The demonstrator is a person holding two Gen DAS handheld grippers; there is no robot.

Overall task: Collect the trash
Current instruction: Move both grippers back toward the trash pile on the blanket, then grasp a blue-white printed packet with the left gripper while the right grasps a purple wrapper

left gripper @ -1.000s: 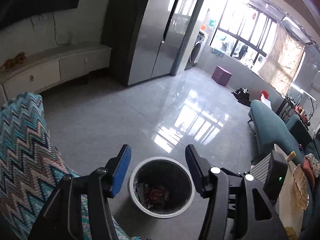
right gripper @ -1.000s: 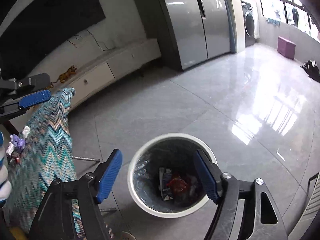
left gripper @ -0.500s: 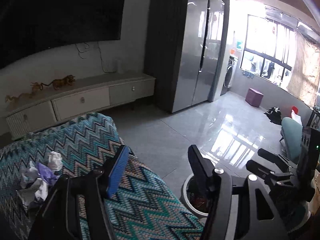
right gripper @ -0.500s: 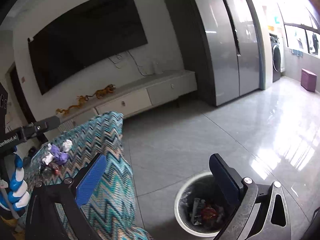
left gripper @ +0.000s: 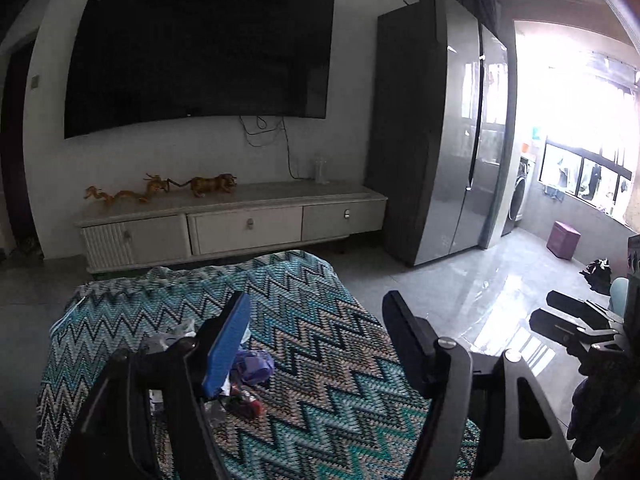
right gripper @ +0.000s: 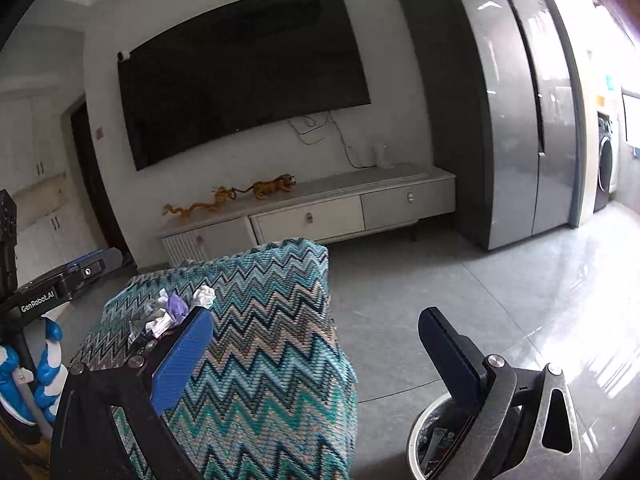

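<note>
Grey tiled floor (right gripper: 460, 288), wall television (left gripper: 200, 52), zigzag-cloth desk (left gripper: 320, 320), crumpled trash (right gripper: 172, 312) near its left edge (white and purple scraps), left claw (left gripper: 316, 344) and right claw (right gripper: 320, 360) released, empty, left's jaws just widening, bin (right gripper: 424, 428) on floor.

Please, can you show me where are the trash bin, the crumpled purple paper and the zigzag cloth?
trash bin (right gripper: 416, 428), right wrist view, on its white rim.
crumpled purple paper (left gripper: 256, 366), left wrist view, on the middle of the wad.
zigzag cloth (right gripper: 272, 340), right wrist view, on its bare top surface.
</note>
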